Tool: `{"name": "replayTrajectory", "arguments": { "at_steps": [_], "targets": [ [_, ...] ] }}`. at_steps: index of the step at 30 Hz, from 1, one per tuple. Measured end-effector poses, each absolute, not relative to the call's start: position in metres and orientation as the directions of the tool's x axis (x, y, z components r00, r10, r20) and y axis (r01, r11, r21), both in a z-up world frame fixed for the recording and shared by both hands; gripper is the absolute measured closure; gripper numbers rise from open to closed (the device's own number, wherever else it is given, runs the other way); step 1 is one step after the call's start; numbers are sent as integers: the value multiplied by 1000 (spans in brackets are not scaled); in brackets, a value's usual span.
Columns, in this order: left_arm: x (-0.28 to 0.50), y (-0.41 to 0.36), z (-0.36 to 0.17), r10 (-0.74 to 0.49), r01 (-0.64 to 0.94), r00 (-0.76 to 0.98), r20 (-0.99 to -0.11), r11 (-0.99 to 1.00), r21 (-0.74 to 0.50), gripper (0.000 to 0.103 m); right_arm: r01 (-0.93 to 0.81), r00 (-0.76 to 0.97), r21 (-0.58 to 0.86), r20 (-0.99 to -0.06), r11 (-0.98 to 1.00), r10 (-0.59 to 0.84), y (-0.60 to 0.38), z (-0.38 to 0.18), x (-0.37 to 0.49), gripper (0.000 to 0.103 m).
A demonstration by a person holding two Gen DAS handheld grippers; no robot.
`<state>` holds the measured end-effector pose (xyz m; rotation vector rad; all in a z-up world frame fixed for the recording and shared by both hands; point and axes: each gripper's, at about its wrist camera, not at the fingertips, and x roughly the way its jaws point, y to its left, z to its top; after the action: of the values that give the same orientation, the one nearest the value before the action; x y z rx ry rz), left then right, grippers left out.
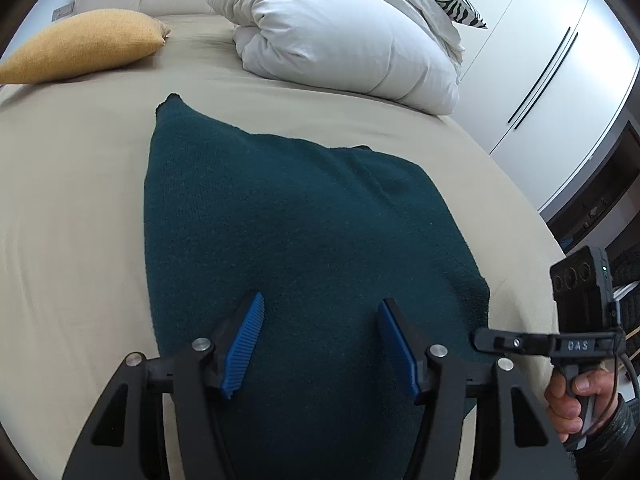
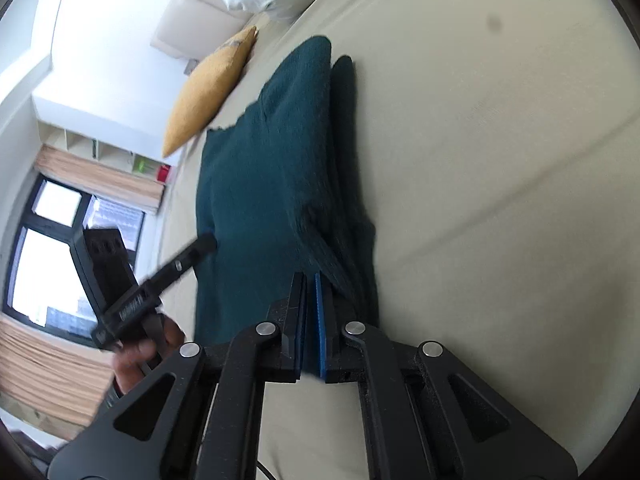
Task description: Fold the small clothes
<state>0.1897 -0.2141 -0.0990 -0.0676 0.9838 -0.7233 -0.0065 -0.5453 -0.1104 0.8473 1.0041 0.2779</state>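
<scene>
Right tool (image 2: pixel 312 280) pinches teal garment (image 1: pixel 296 232) on beige bed (image 1: pixel 72 208).

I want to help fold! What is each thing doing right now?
left gripper: open, over the cloth.
right gripper: shut on the cloth's edge.
dark green cloth: partly folded, on the bed.
white duvet: bundled up.
yellow pillow: lying on the bed.

A dark teal knitted garment of thick woolly fabric (image 1: pixel 304 232) is spread on the beige bed sheet, partly folded, one layer doubled over along its right side. A pointed corner is turned toward the pillows. Its near right edge (image 2: pixel 340 264) is bunched into narrow pleats
</scene>
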Motion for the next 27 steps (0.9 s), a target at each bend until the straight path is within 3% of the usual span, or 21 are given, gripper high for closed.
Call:
{"name": "replayTrajectory", "arguments": {
  "at_steps": [6,8,12,14,16,19,22,24,27],
  "targets": [
    [187,-210,-98,-584,534,309,-750,760,-371,43,195,512,745,-632,638,582,-550,-116,-22,102],
    [187,-207,-91,-569,529,309,-762,769,-360,47,187,483,699,-678,691,555,-547,-110,-18,102],
    [186,-204,-60,-527,522,381,-760,801,-293,48,184,534,606,-723,774,439,-555,-74,-6,89],
    [198,-202,-42,-525,509,431,-734,813,-282,46,137,587,654,-658,744,471,-561,-56,10,84],
    [219,-209,-34,-507,500,458,-730,826,-260,43,95,597,697,-611,711,520,-561,-50,38,73],
    [253,-227,-50,-446,492,437,-781,846,-207,43,44,585,718,-582,695,565,-547,-55,88,58],
    [279,-232,-90,-405,449,356,-842,865,-226,41,98,538,757,-586,646,605,-539,-83,140,57],
    [283,-225,-102,-444,446,360,-821,854,-267,38,151,516,732,-632,664,578,-539,-100,165,59],
    [285,-221,-109,-464,443,355,-812,848,-291,37,161,536,762,-602,628,592,-550,-111,185,62]
  ]
}}
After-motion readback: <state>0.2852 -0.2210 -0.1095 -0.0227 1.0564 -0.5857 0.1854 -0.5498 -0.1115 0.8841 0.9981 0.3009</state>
